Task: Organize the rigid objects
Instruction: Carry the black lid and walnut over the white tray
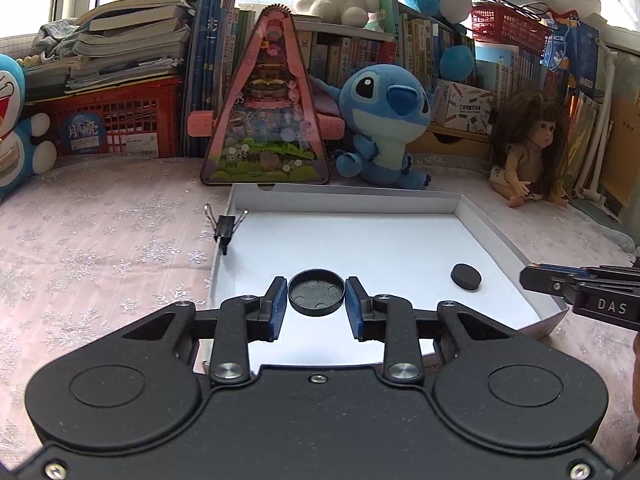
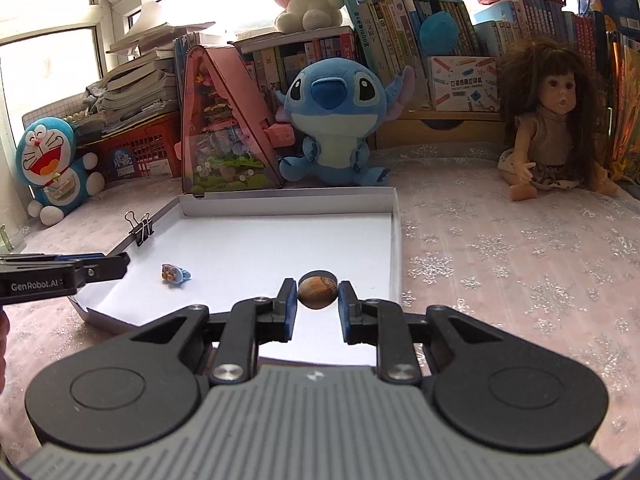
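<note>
Two grips loaded over white box lid [image 1: 496, 232]: L gripper [image 1: 316, 296] fingers clamped on black round cap [image 1: 316, 294], R gripper [image 2: 318, 294] on walnut [image 2: 317, 293]. Black disc [image 1: 466, 276] at 3 o'clock of cap; likely sorting inside lid.

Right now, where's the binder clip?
The binder clip is clamped on the white tray's left wall, toward its far corner, just in front of the pink triangular toy.

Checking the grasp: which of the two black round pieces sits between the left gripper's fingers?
The hollow cap, open side up. The solid disc lies free in the tray.
</note>
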A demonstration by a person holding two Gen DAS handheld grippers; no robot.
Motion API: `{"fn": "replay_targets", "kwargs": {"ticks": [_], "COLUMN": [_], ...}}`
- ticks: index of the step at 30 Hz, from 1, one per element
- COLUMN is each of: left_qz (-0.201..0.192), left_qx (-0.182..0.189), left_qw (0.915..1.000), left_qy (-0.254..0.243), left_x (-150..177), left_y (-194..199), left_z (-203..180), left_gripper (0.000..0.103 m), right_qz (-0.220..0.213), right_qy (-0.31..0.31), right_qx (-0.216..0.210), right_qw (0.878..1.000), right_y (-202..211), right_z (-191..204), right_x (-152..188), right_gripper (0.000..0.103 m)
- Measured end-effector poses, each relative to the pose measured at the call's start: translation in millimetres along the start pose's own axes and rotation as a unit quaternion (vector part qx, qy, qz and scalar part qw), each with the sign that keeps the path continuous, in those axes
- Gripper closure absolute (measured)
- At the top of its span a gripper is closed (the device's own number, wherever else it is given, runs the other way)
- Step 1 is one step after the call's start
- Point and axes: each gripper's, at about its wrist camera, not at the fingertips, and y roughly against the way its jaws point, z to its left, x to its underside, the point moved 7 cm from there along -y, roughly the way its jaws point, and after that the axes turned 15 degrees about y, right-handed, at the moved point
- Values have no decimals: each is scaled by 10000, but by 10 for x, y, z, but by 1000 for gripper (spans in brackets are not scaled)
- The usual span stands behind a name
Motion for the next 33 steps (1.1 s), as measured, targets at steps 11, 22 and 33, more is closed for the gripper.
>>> {"fn": "replay_targets", "kwargs": {"ticks": [11, 22, 33], "left_qz": [433, 727, 781], "left_qx": [308, 172, 83], "left_qw": [9984, 9965, 9961], "left_qy": [-178, -380, -406], "left_x": [64, 123, 158], "left_y": [-416, -711, -811], "left_z": [-451, -531, -514], "left_gripper": [74, 74, 73], "right_qz": [649, 1369, 1420], "right_qy": [-585, -578, -469], "right_qx": [-621, -634, -565], "right_qw": [9942, 9869, 9872], "right_y": [-515, -807, -854], "right_z": [81, 113, 129], "right_x": [-218, -239, -272], "right_gripper": [77, 77, 77]}}
